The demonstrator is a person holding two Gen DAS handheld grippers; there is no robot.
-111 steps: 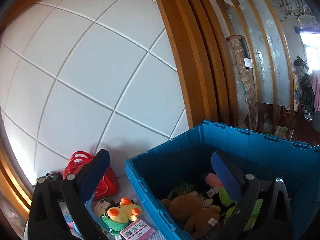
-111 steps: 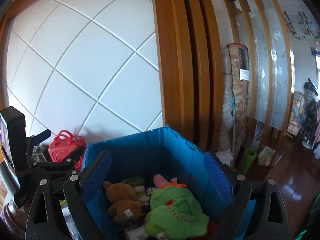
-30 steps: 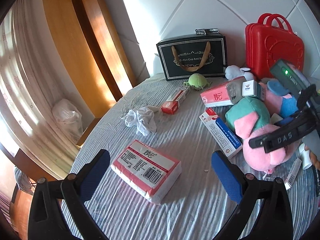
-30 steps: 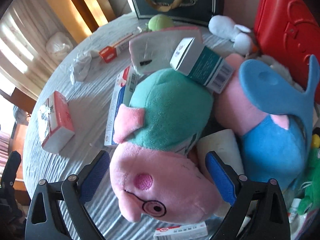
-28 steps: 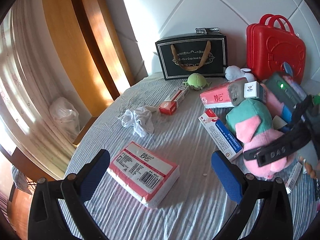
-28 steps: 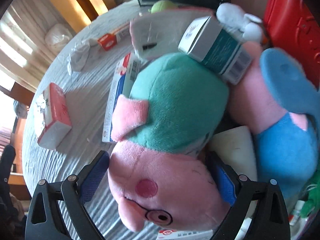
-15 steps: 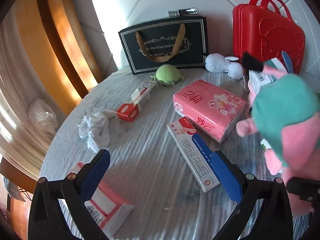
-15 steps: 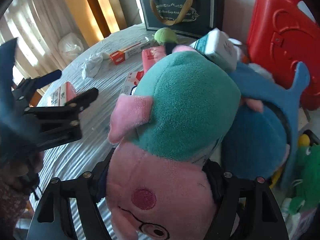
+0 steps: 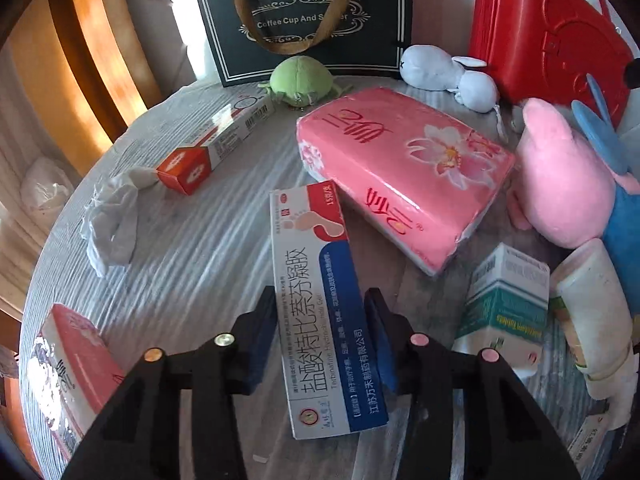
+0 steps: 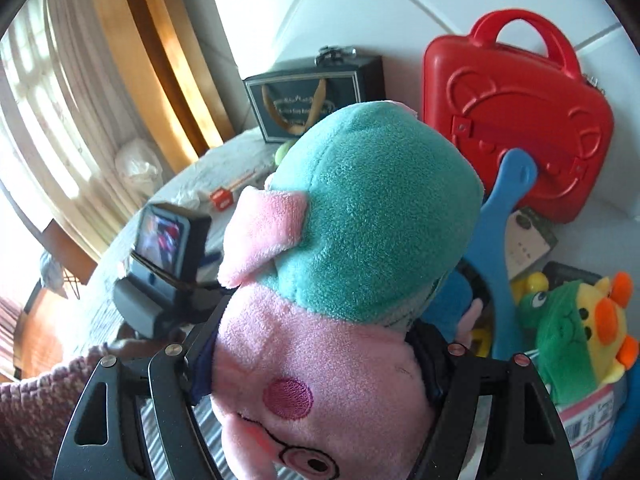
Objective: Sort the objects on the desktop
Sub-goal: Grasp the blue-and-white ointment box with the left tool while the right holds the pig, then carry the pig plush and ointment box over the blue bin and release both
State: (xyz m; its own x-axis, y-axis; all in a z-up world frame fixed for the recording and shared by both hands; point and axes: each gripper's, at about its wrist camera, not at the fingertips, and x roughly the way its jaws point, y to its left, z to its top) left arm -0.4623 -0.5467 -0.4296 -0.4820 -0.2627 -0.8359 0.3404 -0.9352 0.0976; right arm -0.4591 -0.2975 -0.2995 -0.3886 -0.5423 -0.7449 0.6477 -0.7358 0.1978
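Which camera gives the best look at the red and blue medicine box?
The left wrist view: the medicine box lies lengthwise between the closing left gripper, its printed face fully visible. The right wrist view doesn't show it; the pig plush fills it.

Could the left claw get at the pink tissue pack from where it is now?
Probably not yet: the left claw is closing around the ointment box, which lies between it and the pink tissue pack. Otherwise the pack's top looks uncovered.

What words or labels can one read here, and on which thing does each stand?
"Coffee Cup And S...er", partly hidden by the handle: black bag.
"Terbinafine", with Chinese print: box between the closing jaws of the left gripper.
Large Chinese characters: pink tissue pack.
Print on the orange box and green box: too small to read.
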